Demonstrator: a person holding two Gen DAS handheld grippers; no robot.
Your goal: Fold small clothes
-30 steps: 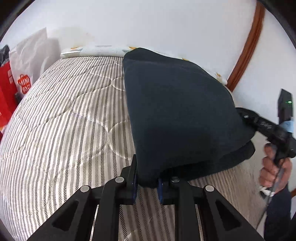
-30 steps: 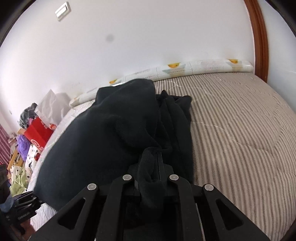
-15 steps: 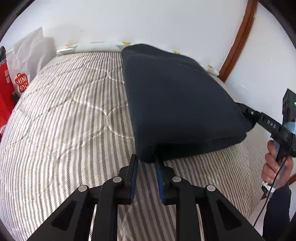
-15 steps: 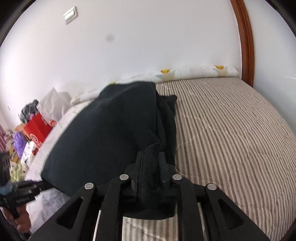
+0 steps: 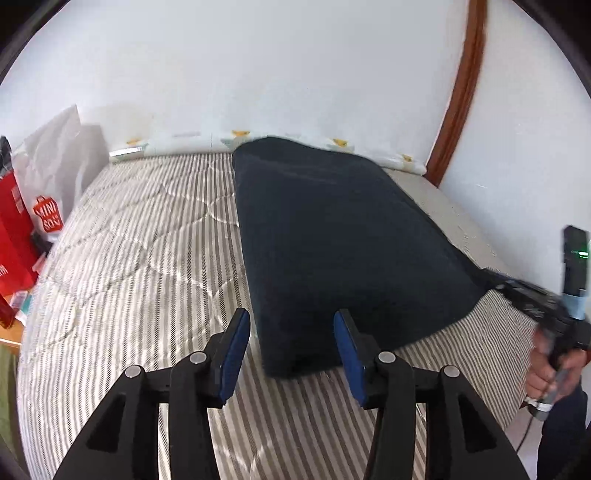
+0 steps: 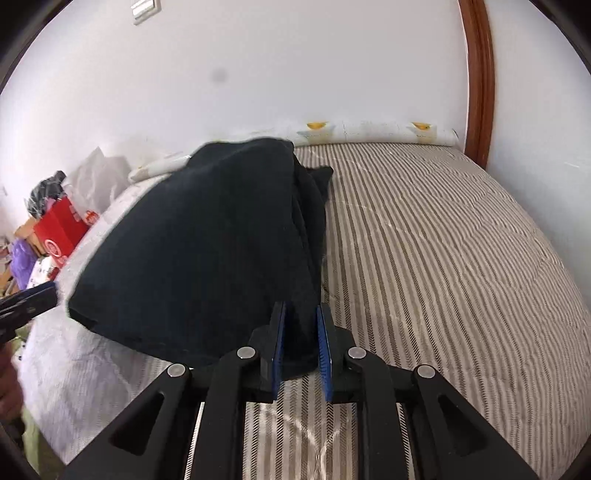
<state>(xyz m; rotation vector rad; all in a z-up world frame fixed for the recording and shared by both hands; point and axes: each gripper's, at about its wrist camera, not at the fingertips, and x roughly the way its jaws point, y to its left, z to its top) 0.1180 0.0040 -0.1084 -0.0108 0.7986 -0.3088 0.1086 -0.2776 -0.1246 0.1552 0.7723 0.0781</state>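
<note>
Change: the left gripper [image 5: 291,345] has just been opening, letting go the dark garment's [image 5: 340,236] near corner.
Garment: folded, frame centre on the striped mattress [image 5: 140,251], long axis running away.
Left jaws: wide, straddling the corner.
Right gripper [image 6: 300,345]: narrow, pinching the other corner.

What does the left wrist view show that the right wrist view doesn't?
Only the left wrist view: the left gripper, whose jaws have just been opening and now stand clear of the garment corner between them, and the person's hand on the right gripper's handle. Only the right wrist view: the right gripper with its pads against a fold of cloth, bunched layers along the garment's right side, and a wall switch. Both: the dark garment on the striped mattress, the red bag and the wooden frame.
</note>
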